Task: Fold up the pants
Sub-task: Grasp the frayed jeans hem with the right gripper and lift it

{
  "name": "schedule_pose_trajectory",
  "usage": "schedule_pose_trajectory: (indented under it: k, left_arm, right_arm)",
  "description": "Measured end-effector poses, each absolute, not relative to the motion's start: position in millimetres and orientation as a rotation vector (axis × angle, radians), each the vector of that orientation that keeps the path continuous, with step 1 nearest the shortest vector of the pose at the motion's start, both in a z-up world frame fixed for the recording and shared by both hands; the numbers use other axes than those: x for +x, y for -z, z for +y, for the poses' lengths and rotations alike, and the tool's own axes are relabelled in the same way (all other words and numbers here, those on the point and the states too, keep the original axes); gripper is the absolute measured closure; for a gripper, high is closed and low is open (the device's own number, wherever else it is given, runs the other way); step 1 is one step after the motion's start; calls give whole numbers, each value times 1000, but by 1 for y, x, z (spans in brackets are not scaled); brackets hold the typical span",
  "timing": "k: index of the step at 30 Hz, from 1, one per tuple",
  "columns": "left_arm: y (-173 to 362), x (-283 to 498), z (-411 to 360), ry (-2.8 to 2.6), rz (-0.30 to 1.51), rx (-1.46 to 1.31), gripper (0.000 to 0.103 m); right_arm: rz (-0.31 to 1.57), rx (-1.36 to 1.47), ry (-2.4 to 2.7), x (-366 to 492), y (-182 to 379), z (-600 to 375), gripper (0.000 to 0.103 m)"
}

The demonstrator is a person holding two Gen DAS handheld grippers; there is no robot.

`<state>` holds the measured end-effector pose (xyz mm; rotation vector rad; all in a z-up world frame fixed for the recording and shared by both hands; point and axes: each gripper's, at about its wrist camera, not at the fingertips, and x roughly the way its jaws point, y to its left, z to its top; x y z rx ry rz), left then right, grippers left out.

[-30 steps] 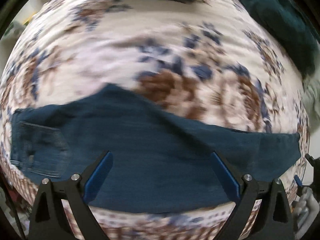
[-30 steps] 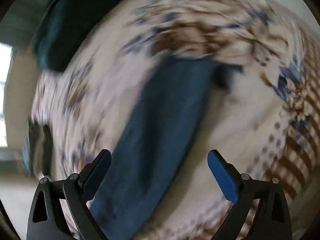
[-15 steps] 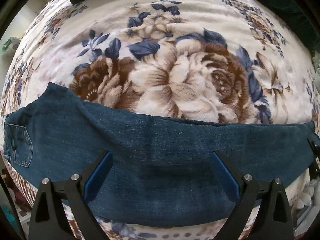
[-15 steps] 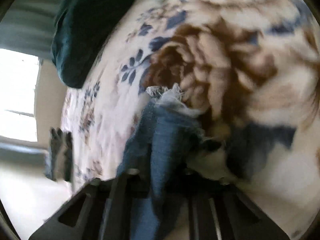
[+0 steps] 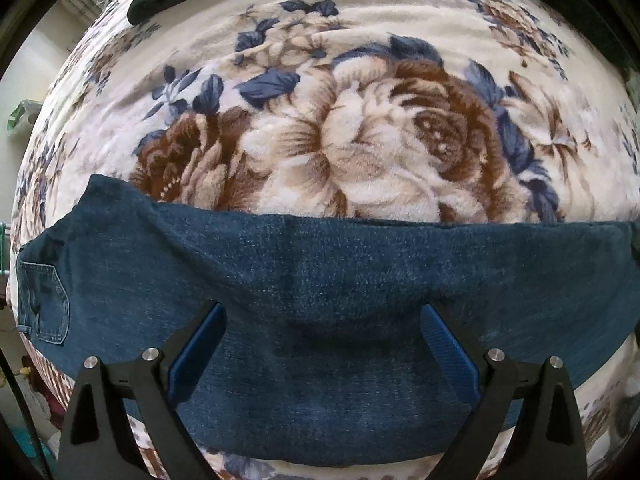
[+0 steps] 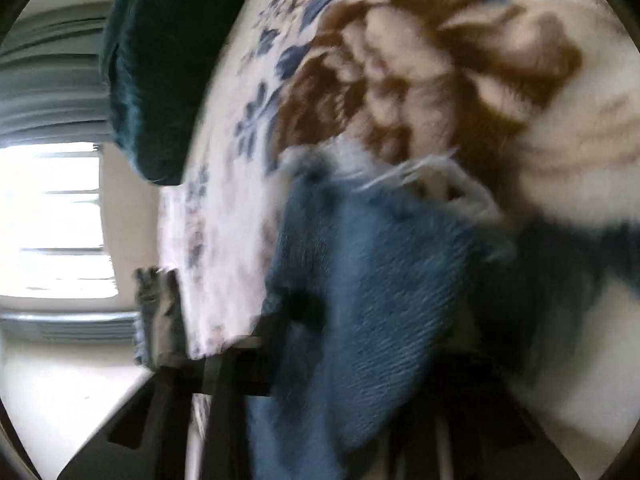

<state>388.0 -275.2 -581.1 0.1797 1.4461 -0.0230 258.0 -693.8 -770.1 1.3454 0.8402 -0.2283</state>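
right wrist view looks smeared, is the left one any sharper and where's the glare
Left wrist view: sharp, denim weave of the jeans and blanket pile crisp, only fisheye bulge. Right wrist view: motion-blurred throughout, frayed hem streaked, window blown out white at left.

the pants (image 5: 320, 304) lie spread left to right across the near part of the blanket (image 5: 360, 140), pocket (image 5: 42, 304) at the far left, with the left gripper (image 5: 322, 356) above their middle, the right gripper (image 6: 320, 364) at their frayed hem (image 6: 420, 176), and a pillow (image 6: 160, 68) at the blanket's far edge.
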Motion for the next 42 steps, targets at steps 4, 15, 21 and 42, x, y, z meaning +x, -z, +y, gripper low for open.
schedule_pose_trajectory:
  k: [4,15,21,42]
  left_arm:
    - [582,389,-267,23,1444,176,4]
    - [529,388,-164,-30,1387,-14,4]
    - [505,380,-75,-104,1380,-71,4]
    - [506,335,167,-354,1377,-257,4]
  right_arm:
    - [765,1382,337,249,764,-702,97]
    - [777,935,246,284,621,-600,97]
    - [850,758,197,320,572,-486,97]
    - [1167,303,-69,351,644,-84,96]
